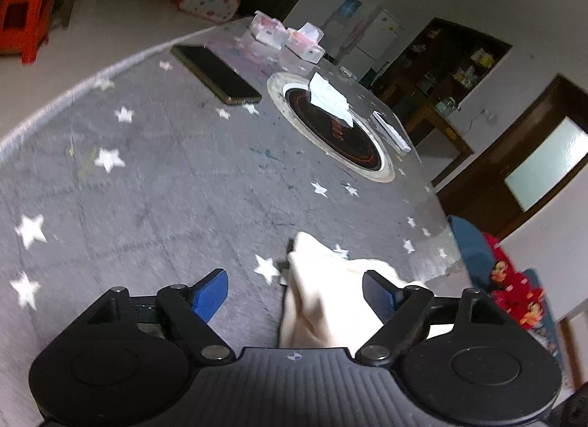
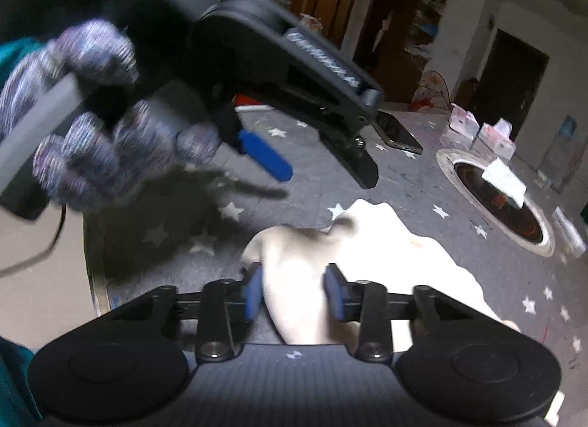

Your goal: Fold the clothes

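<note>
The left gripper [image 1: 295,292] has a matte black body with a ribbed centre plate bearing a small white crosshair mark, two round domed housings at its sides, black linkage arms with silver pivot screws, and blue ribbed finger pads [image 1: 210,294]. The right gripper [image 2: 294,292] is built the same, with blue pads [image 2: 253,292]. The person's left hand [image 2: 92,114] wears a speckled purple-grey knit glove beside a teal sleeve [image 2: 16,50], and a thin dark cable [image 2: 55,239] trails below.
</note>
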Demonstrator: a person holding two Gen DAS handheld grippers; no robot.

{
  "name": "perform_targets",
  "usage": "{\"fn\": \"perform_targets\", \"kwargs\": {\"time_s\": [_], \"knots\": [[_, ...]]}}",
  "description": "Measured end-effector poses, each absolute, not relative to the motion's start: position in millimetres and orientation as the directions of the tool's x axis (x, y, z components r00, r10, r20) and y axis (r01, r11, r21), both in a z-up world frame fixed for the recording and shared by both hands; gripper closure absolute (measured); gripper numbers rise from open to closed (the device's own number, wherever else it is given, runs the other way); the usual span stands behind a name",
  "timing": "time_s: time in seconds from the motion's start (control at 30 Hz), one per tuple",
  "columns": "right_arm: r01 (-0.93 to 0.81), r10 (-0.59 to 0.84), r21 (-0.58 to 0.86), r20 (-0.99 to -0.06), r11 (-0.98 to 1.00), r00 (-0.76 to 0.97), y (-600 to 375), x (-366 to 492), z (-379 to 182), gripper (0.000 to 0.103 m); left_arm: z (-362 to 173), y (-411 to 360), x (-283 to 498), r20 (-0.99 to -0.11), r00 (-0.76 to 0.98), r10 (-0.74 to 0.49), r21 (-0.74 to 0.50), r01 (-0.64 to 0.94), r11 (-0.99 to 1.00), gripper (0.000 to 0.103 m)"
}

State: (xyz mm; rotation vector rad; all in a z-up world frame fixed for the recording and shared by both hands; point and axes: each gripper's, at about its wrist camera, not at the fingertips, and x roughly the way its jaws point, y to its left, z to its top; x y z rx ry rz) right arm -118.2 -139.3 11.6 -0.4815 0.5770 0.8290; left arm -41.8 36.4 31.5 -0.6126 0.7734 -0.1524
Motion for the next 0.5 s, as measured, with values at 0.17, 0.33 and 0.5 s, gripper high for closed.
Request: {"fn": "perform_targets", "kwargs": {"time_s": [0.17, 0.33, 0.5], "knots": [[-0.782, 0.598, -0.026, -0.629, 0.623, 0.497, -157.3, -101.9, 22.9, 0.089, 26.7, 35.0, -36.5, -0.596, 0.703, -0.389, -0.642, -0.125, 0.757, 0.013], [-0.763, 0.647, 0.103, -0.607, 0.639, 0.461, -175.3, -88.4, 32.4, 0.094, 17.6, 31.8, -29.1, -0.597, 0.675, -0.434, -0.7, -0.173, 0.693, 0.012], [-0.751, 0.687, 0.18, -0.576, 0.635, 0.443, -189.3, -83.5, 39.7, 0.094, 8.3, 32.0, -23.0, -0.579, 0.655, -0.486, -0.756, -0.207, 0.621, 0.014]]}}
